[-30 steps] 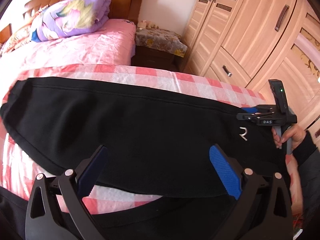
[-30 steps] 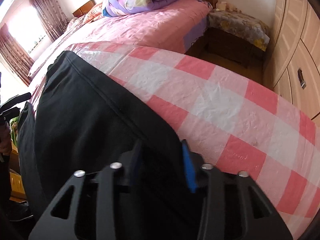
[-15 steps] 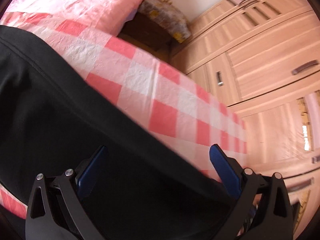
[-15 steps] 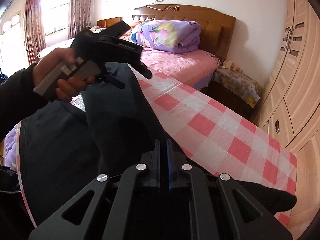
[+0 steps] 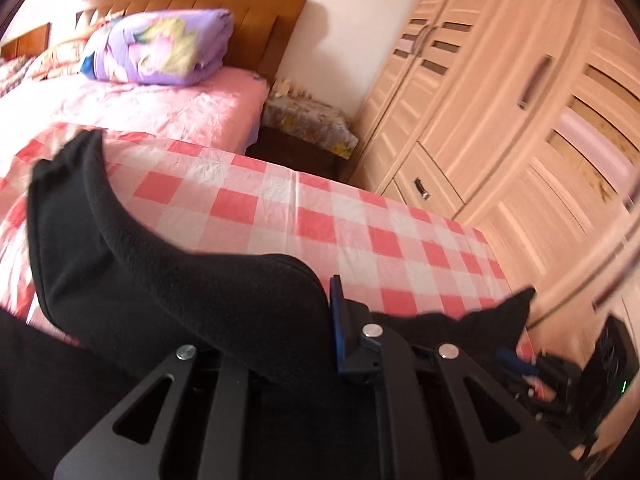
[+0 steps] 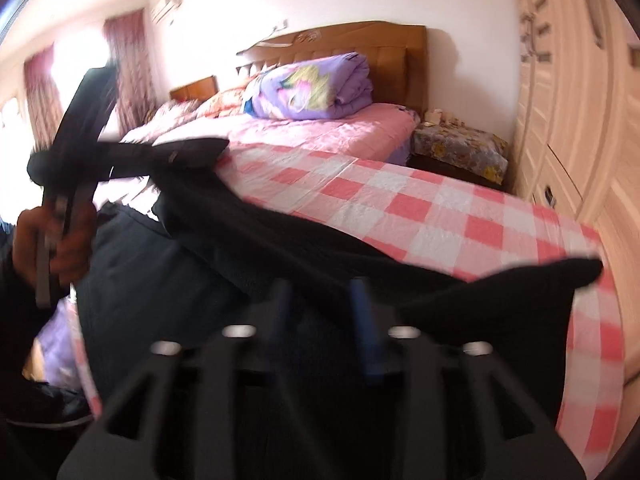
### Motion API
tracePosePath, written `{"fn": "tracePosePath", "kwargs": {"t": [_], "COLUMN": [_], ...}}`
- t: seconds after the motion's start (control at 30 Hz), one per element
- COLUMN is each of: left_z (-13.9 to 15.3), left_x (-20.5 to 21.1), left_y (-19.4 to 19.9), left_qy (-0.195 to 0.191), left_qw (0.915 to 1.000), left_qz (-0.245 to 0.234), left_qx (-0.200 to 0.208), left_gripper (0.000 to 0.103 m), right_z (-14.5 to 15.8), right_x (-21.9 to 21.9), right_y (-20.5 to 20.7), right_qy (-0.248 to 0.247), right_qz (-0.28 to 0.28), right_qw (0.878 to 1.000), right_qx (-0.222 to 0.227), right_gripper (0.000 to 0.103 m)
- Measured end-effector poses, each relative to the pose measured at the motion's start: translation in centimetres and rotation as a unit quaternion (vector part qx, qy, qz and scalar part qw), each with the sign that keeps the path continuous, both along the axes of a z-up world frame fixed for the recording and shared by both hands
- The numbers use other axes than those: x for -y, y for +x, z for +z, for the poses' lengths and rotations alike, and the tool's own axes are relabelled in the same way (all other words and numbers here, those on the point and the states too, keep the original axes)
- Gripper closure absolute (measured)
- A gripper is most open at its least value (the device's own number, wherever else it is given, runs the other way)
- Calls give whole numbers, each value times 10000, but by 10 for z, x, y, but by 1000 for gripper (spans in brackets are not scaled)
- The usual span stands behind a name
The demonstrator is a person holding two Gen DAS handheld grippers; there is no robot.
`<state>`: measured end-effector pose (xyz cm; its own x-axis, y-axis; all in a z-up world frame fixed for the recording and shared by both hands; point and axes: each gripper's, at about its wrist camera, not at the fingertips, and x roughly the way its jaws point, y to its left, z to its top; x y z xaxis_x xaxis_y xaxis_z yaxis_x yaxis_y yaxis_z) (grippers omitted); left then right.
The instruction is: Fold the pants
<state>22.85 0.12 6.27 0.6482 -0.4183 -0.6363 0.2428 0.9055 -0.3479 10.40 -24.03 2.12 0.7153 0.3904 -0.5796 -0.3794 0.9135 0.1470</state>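
We are tilting both grippers down over the checked cloth (image 5: 280, 208). Our left gripper (image 5: 316, 344) is pinching a thick fold of the black fleece pants (image 5: 168, 280), lifting it off the cloth. Our right gripper (image 6: 324, 312) is opening, with pants fabric lying between its blurred blue pads (image 6: 362, 320). Only the right view is showing our left hand (image 6: 52, 240) squeezing the handle at the far left; the left view is showing the right gripper at near right.
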Motion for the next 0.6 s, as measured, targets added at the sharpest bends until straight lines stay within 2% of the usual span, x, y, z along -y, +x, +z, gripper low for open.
{"fn": "tracePosePath", "kwargs": {"t": [0.03, 0.07, 0.13, 0.23, 0.33, 0.4, 0.43, 0.47, 0.5, 0.57, 0.6], "left_z": [-4, -12, -33, -73, -96, -110, -112, -114, -119, -124, -123], "left_x": [1, -1, -7, -23, -33, -43, -49, -55, -59, -63, -62], "left_y": [-11, -27, -48, -70, -81, -82, -78, -75, -71, -69, -68], "left_qy": [38, 107, 76, -233, -463, -868, -1058, -1210, -1264, -1482, -1464], "left_qw": [10000, 9999, 9999, 9997, 9986, 9956, 9933, 9915, 9901, 9863, 9866], "left_qz": [-24, -1, 59, 0, -65, -124, -165, -121, -68, -75, -80], "left_qx": [55, 126, 144, -71, -243, -340, -424, -466, -611, -726, -715], "left_gripper": [91, 91, 91, 91, 91, 91, 86, 77, 73, 73, 73], "right_z": [1, 0, -5, -22, -38, -44, -47, -49, -52, -55, -56], "right_x": [7, 12, 26, 47, 69, 79, 82, 85, 88, 93, 96], "right_y": [-13, -24, -51, -75, -90, -95, -95, -94, -91, -83, -79], "right_qy": [198, 333, 642, 1124, 1905, 2242, 2332, 2380, 2423, 2627, 2706], "right_qz": [-132, -275, -625, -1259, -1673, -1848, -1952, -2059, -2166, -2280, -2336], "right_qw": [9997, 9990, 9959, 9854, 9658, 9552, 9511, 9475, 9437, 9355, 9319], "right_qx": [56, 114, 108, -232, -543, -572, -545, -563, -617, -619, -608], "right_gripper": [18, 14, 13, 13, 13, 13, 13, 13, 14, 15, 16]}}
